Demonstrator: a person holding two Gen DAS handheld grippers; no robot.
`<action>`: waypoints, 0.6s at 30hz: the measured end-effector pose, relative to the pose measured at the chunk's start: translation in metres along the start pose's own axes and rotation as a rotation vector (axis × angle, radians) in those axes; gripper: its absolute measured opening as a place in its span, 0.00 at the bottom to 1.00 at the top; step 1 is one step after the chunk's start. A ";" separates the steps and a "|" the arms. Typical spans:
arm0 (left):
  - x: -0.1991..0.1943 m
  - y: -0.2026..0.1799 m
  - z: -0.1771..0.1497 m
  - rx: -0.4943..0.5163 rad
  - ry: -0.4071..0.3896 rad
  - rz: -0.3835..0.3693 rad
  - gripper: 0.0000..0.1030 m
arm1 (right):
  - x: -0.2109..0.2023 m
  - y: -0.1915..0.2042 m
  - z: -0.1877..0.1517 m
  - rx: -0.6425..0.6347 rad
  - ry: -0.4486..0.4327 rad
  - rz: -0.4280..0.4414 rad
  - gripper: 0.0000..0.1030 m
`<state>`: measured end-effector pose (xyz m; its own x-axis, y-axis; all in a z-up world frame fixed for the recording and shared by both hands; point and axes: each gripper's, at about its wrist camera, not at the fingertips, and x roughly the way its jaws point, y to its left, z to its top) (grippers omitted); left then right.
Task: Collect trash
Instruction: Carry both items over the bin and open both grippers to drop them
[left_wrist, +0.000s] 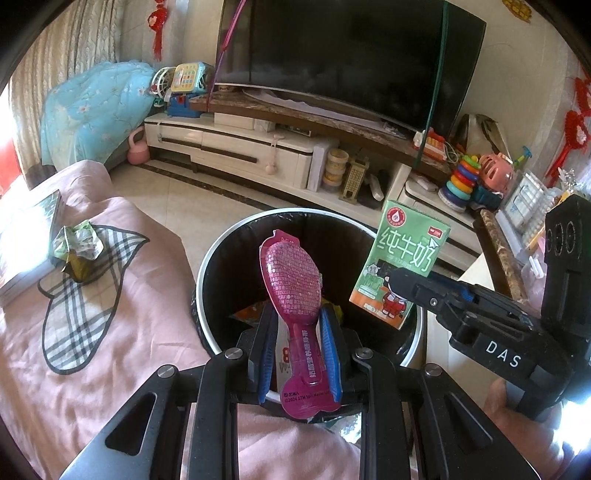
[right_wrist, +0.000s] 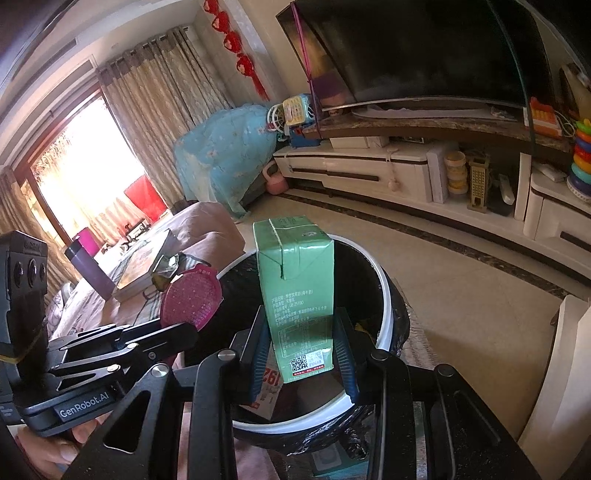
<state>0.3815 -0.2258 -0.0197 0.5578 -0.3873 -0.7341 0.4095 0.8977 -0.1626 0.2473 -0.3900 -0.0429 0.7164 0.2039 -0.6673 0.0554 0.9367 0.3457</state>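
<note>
Bright window (right_wrist: 79, 173) glare, sharp, fisheye-warped edges

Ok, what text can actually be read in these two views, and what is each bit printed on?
"纯牛奶": front of the green milk carton in the right tool.
"DAS": right tool's body, left wrist view.
"GenRobot.AI": body of the left tool, right wrist view.
"©2024": base of the magenta package in the left tool; the rest is too small.
Carton's back panel: too small.

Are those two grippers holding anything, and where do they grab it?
Left gripper pinches the pink wrapper by its narrow lower neck; right gripper clamps the green milk carton across its lower sides.
</note>
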 end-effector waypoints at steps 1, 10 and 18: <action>0.001 0.000 0.000 -0.001 0.001 0.000 0.22 | 0.001 0.000 0.000 -0.001 0.002 -0.001 0.33; 0.006 -0.002 0.002 -0.009 0.021 0.008 0.22 | 0.005 0.001 0.000 -0.012 0.023 -0.011 0.33; 0.009 -0.004 0.005 -0.020 0.045 0.010 0.22 | 0.009 0.000 0.004 0.000 0.042 -0.015 0.35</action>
<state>0.3889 -0.2345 -0.0224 0.5289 -0.3690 -0.7642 0.3892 0.9057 -0.1680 0.2567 -0.3893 -0.0465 0.6853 0.2022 -0.6996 0.0654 0.9397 0.3356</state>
